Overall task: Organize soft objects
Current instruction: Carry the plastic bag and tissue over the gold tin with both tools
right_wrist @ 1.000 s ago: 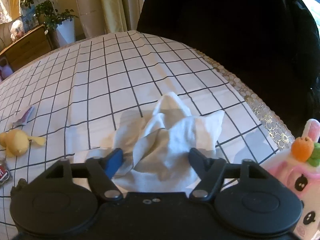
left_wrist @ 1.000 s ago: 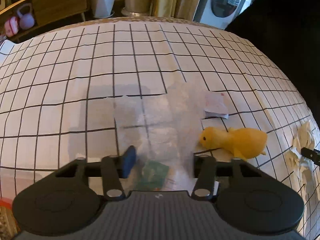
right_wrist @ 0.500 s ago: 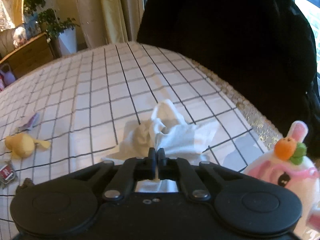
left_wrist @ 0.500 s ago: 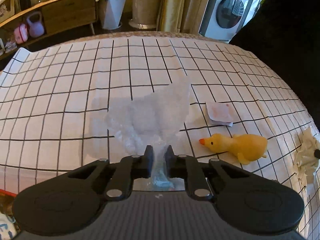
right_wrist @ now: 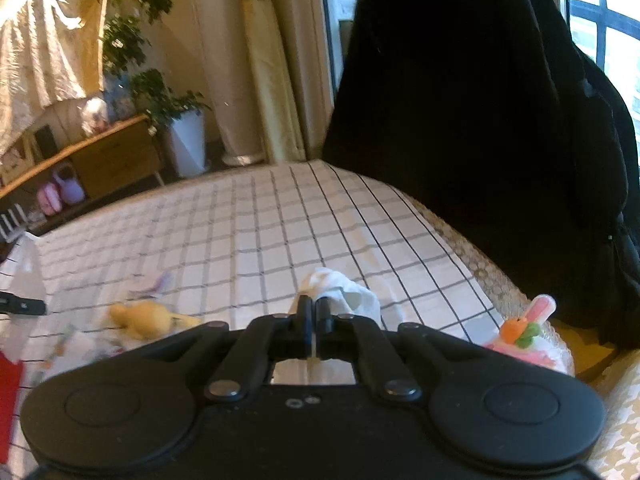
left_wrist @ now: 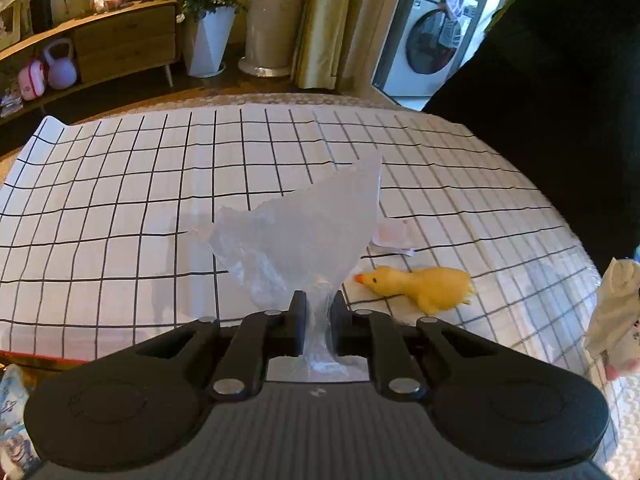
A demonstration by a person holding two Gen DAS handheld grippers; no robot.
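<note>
One second ago both grippers stood open over things that lay flat on the table (left_wrist: pixel 120 184). Now each one is clenched and raised. The left gripper (left_wrist: pixel 318 312) grasps a clear bag (left_wrist: pixel 304 224) by its neck — the bag hangs up in the air, off the cloth. The right gripper (right_wrist: pixel 314 316) pinches the white cloth (right_wrist: pixel 340 290), which is bunched in front of its closed jaws and lifted too. The duck (left_wrist: pixel 420 284) lies on the table, just beside the bag. I judge both picks are done — next the cloth probably goes into the bag.
</note>
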